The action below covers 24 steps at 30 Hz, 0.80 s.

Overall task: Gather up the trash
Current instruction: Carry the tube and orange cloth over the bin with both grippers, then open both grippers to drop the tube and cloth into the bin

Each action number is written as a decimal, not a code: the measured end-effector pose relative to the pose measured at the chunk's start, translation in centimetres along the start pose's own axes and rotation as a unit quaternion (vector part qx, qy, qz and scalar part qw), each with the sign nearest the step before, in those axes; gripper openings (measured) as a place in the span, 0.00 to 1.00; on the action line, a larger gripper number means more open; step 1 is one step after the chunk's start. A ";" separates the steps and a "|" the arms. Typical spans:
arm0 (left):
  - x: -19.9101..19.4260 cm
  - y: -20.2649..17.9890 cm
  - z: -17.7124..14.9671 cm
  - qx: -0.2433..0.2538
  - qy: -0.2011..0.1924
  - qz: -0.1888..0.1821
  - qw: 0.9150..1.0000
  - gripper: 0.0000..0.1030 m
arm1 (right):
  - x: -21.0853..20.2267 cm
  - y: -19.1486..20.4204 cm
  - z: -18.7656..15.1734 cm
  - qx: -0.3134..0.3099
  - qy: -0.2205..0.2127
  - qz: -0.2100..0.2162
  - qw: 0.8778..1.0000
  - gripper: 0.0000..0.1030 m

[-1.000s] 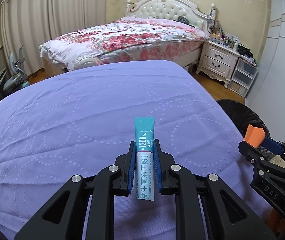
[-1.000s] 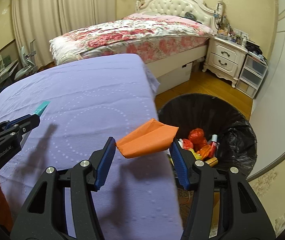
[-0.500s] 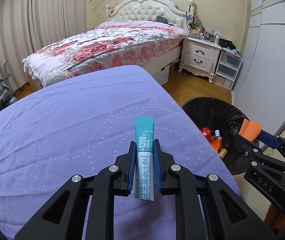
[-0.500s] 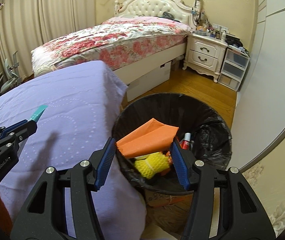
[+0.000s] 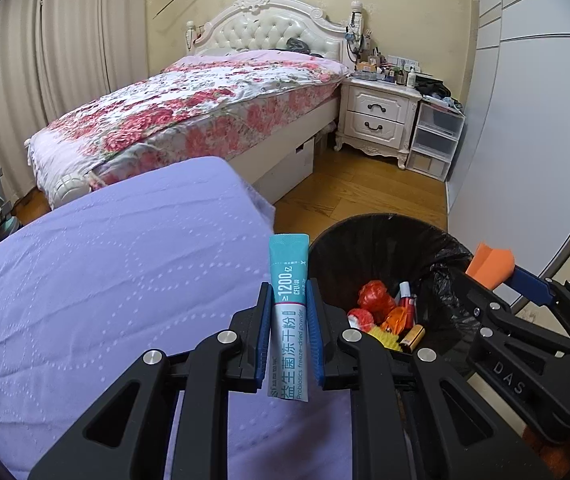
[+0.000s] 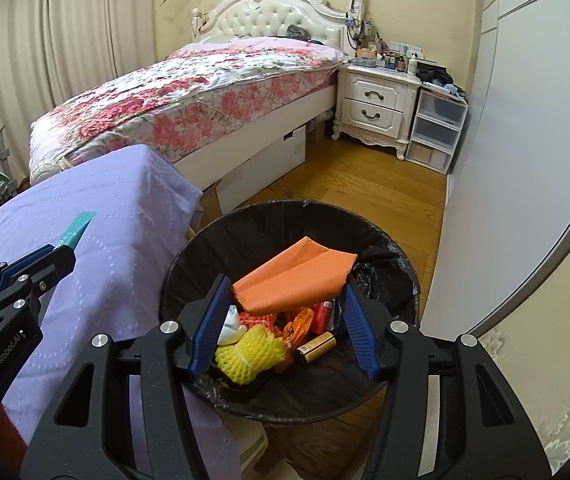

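Note:
My left gripper [image 5: 288, 300] is shut on a teal and white powder sachet [image 5: 288, 316], which stands upright over the right edge of the purple-covered surface [image 5: 105, 280]. My right gripper [image 6: 285, 300] is shut on a folded piece of orange paper [image 6: 295, 274], held above the open black-lined trash bin [image 6: 389, 256]. The bin [image 5: 369, 240] holds red, orange and yellow trash. In the left wrist view the right gripper [image 5: 497, 268] shows at the right with the orange paper [image 5: 491, 264]. In the right wrist view the left gripper [image 6: 67, 250] shows at the left with the sachet's tip [image 6: 79, 226].
A bed with a floral cover [image 5: 189, 108] stands behind. A white nightstand [image 5: 377, 118] and plastic drawers [image 5: 435, 140] sit at the back right. A white wardrobe wall [image 6: 517, 160] runs along the right. Wooden floor [image 6: 365, 176] lies between bed and bin.
Both grippers have swung right from over the purple surface toward the bin. The orange paper now hangs over the bin's opening; the sachet is near the surface's right edge. Both grips unchanged.

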State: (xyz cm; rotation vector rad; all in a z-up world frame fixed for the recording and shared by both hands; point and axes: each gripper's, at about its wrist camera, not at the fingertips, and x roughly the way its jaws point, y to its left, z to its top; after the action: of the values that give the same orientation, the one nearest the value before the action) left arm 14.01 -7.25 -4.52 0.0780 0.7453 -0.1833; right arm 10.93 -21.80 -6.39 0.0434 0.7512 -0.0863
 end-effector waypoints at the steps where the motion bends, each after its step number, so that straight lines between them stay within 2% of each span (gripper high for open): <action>1: 0.3 -0.1 0.2 0.000 0.000 0.000 1.000 0.18 | 0.2 -0.2 0.2 0.003 0.000 -0.001 1.000 0.53; 16: 4.1 -2.8 1.8 0.025 0.015 0.006 1.000 0.18 | 3.0 -2.1 1.7 0.028 0.011 -0.024 0.999 0.53; 19: 4.4 -3.1 2.0 0.031 0.018 0.008 0.999 0.24 | 3.5 -2.5 1.8 0.030 0.013 -0.028 0.999 0.57; 21: 4.4 -3.2 2.0 0.035 0.015 0.013 0.999 0.43 | 3.7 -2.7 1.8 0.034 0.013 -0.032 0.999 0.61; 24: 4.4 -3.1 2.0 0.033 0.012 0.014 0.999 0.54 | 3.8 -3.0 1.7 0.038 0.013 -0.036 0.999 0.61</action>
State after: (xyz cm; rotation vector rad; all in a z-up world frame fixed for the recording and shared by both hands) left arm 17.92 -11.20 -6.11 0.1543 0.7617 -0.1800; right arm 14.58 -25.12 -7.77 0.0898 0.7750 -0.1837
